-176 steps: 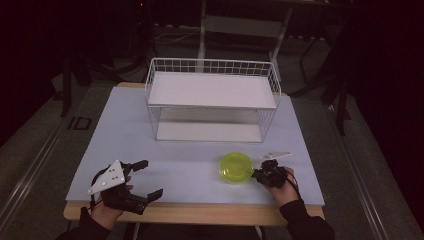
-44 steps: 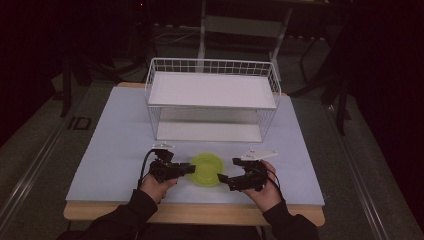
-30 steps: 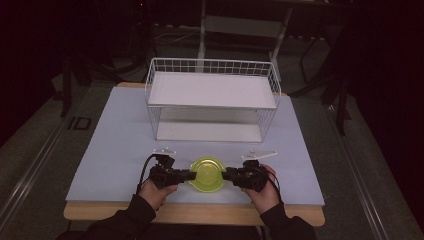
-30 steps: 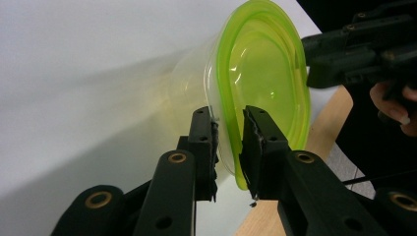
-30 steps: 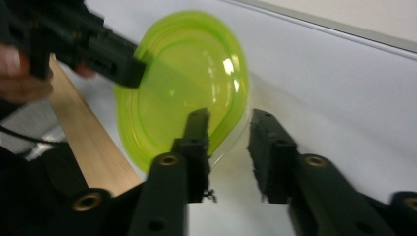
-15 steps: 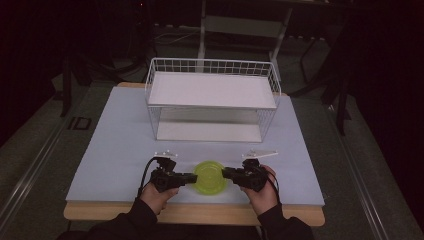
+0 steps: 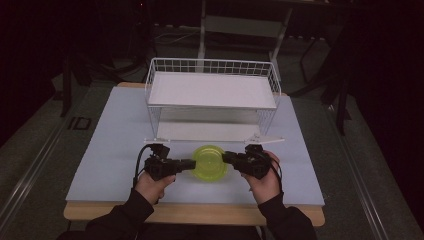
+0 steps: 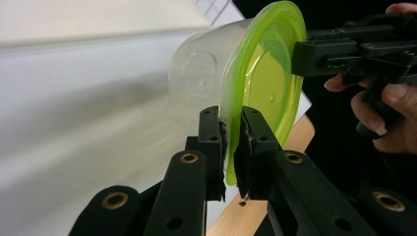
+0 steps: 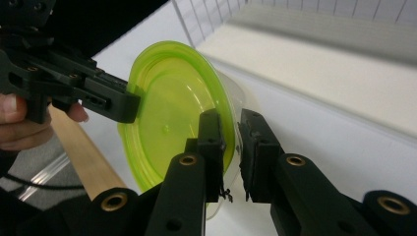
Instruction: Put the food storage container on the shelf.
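Both grippers, left (image 7: 189, 164) and right (image 7: 227, 157), pinch the green-lidded tub (image 7: 210, 162) by its rim near the surface's front edge; next, carry it level toward the wire rack (image 7: 212, 95).

One round clear plastic container with a lime-green lid (image 7: 210, 162) sits at the centre of the count. Two black two-jaw grippers flank it: the left gripper (image 7: 189, 163) at its nine o'clock, the right gripper (image 7: 227, 157) at its three o'clock. One white wire shelf rack (image 7: 212, 95) stands at twelve o'clock, seemingly with two tiers. One pale blue-grey table (image 7: 115, 130) bears everything.
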The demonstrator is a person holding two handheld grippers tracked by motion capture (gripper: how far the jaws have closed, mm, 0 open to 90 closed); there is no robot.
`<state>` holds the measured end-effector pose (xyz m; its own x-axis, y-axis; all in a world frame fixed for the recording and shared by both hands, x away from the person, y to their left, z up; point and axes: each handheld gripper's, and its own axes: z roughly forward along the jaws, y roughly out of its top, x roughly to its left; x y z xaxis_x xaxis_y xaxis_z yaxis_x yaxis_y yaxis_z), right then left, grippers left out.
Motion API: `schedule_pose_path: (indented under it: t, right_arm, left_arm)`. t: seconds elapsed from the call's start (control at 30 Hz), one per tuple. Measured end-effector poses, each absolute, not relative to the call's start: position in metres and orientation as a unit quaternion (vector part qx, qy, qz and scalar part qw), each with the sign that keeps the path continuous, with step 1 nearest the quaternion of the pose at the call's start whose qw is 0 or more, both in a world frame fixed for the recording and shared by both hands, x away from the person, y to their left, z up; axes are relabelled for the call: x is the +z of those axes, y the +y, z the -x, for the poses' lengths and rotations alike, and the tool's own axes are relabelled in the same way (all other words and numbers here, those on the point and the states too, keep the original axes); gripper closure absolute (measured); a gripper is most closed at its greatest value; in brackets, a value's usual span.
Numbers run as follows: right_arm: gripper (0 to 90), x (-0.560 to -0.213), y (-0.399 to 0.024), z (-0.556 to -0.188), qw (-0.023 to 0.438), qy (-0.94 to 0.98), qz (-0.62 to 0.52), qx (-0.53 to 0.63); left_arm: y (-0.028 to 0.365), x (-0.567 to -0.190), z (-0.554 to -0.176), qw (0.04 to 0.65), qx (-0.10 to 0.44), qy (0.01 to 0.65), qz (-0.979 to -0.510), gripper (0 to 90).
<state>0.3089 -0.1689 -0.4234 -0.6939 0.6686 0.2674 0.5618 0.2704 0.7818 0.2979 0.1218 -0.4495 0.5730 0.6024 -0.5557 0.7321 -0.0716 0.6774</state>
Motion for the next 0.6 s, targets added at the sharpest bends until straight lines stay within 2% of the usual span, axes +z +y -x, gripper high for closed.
schedule_pose_path:
  t: [0.6]
  right_arm:
    - [79.8, -0.340, -0.160, -0.348, 0.094, 0.774, -0.383, 0.495]
  left_arm:
    - [0.129, -0.367, -0.332, 0.543, -0.012, 0.459, -0.703, 82.6]
